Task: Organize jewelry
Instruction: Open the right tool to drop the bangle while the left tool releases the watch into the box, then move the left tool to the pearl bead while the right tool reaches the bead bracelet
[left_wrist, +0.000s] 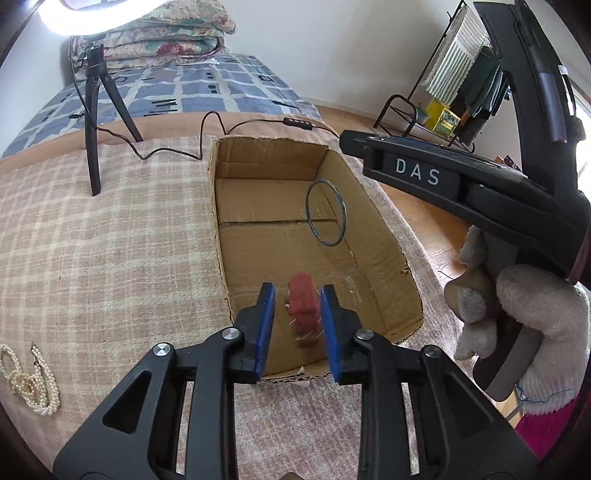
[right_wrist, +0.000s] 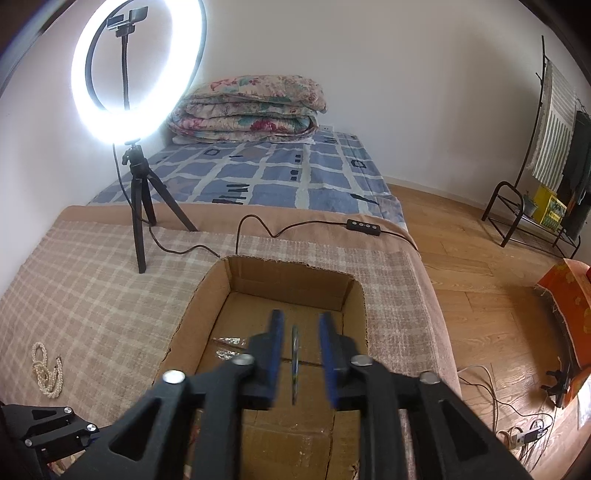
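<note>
Left tool (left_wrist: 297, 312): open, blurred red fuzzy ornament (left_wrist: 303, 308) loose between fingers, above brown cardboard box (left_wrist: 373, 221).
Right tool (right_wrist: 301, 354): open, thin blue ring bangle (right_wrist: 294, 363) edge-on between fingers, unclamped.

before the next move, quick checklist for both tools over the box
1. Left tool open: ok, red piece blurred between its fingers, seemingly falling.
2. Right tool open: ok, blue bangle apparently free between its fingers.
3. Both pieces over cardboard box: ok.
4. Pieces landed: cannot tell.
5. Pearl necklace boxed: not ok, it lies on the blanket.
</note>
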